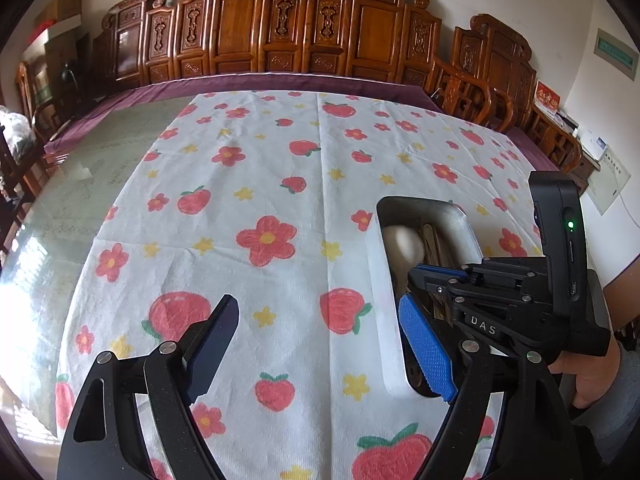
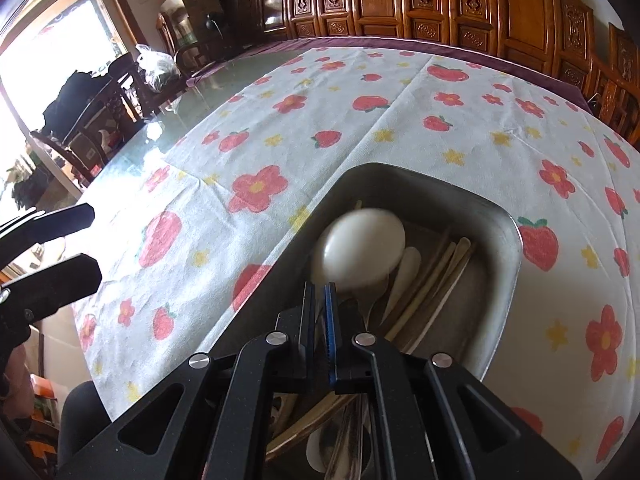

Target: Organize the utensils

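A metal tray (image 2: pixel 508 248) sits on the strawberry tablecloth and holds wooden chopsticks (image 2: pixel 436 280), metal spoons (image 2: pixel 352 432) and white spoons. My right gripper (image 2: pixel 319 304) is shut on the handle of a white ceramic spoon (image 2: pixel 362 246) and holds it over the tray, bowl forward and blurred. In the left wrist view the same tray (image 1: pixel 464 220), white spoon (image 1: pixel 402 242) and right gripper (image 1: pixel 424 276) show at the right. My left gripper (image 1: pixel 316 340) is open and empty above the cloth, left of the tray.
The cloth (image 1: pixel 260 184) covers part of a glass-topped table (image 1: pixel 76 184). Carved wooden chairs (image 1: pixel 280 24) line the far edge. More chairs and bags (image 2: pixel 156 64) stand at the left by a bright window.
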The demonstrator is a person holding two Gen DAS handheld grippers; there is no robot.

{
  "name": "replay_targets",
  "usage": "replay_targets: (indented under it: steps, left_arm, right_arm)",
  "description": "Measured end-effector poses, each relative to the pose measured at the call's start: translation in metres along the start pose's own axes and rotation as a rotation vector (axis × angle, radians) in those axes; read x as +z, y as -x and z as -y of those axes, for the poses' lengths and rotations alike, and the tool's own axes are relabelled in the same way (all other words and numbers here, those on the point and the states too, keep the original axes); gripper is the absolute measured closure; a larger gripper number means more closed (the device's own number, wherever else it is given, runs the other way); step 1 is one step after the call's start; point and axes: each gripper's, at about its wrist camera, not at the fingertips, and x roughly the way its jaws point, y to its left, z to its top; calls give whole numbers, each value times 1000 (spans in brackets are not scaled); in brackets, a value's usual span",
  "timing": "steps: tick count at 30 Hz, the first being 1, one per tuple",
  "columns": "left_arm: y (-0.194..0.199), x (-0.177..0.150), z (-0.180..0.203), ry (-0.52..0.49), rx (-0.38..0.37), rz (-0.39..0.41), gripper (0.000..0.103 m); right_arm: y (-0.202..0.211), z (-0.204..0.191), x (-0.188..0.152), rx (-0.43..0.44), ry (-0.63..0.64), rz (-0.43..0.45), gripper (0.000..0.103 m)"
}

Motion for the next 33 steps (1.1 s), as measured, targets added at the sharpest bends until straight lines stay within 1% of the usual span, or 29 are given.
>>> replay_targets:
  steps: [7, 13, 14, 15, 17, 18, 20, 21, 23, 24, 26, 29, 33]
  left_arm:
    - [11, 0, 8, -10, 0, 11, 24]
    - [30, -1, 26, -29, -1, 35, 24]
    - [34, -2, 30, -33, -1, 38, 23]
    - [36, -2, 33, -37, 1, 41, 22]
    - [44, -5, 41, -44, 6, 53, 17]
    - [47, -5, 44, -46, 7, 56, 15]
    - [56, -9, 52, -49, 9, 65, 10]
    - [59, -10, 54, -49, 7, 69, 10]
    - [65, -13, 61, -49, 6, 68, 8]
    - [67, -15, 64, -50, 9, 65, 8]
    - [72, -18, 72, -56, 28, 56, 8]
    - [84, -24, 83, -70, 20, 70, 8]
    - [99, -32, 99, -89, 16, 90, 8]
  right_arm:
    - [29, 1, -10, -18, 18, 39, 96]
    - [74, 4, -29, -48, -7, 104, 96]
    - [81, 4, -32, -55, -13, 113, 94]
    - [89, 6, -35, -61, -20, 127, 91]
    - [107, 8, -43, -76, -34, 154, 73]
    - [115, 9, -47, -85, -41, 167, 69]
    - [132, 12, -55, -100, -54, 193, 58]
    - [142, 13, -59, -110, -64, 207, 55]
    - [158, 15, -67, -135, -78, 231, 37]
    - [165, 16, -71, -149, -83, 242, 33]
    - [182, 16, -81, -194, -91, 267, 19]
    - [207, 18, -97, -241, -109, 296, 9]
    - [234, 18, -116, -277, -137, 328, 3]
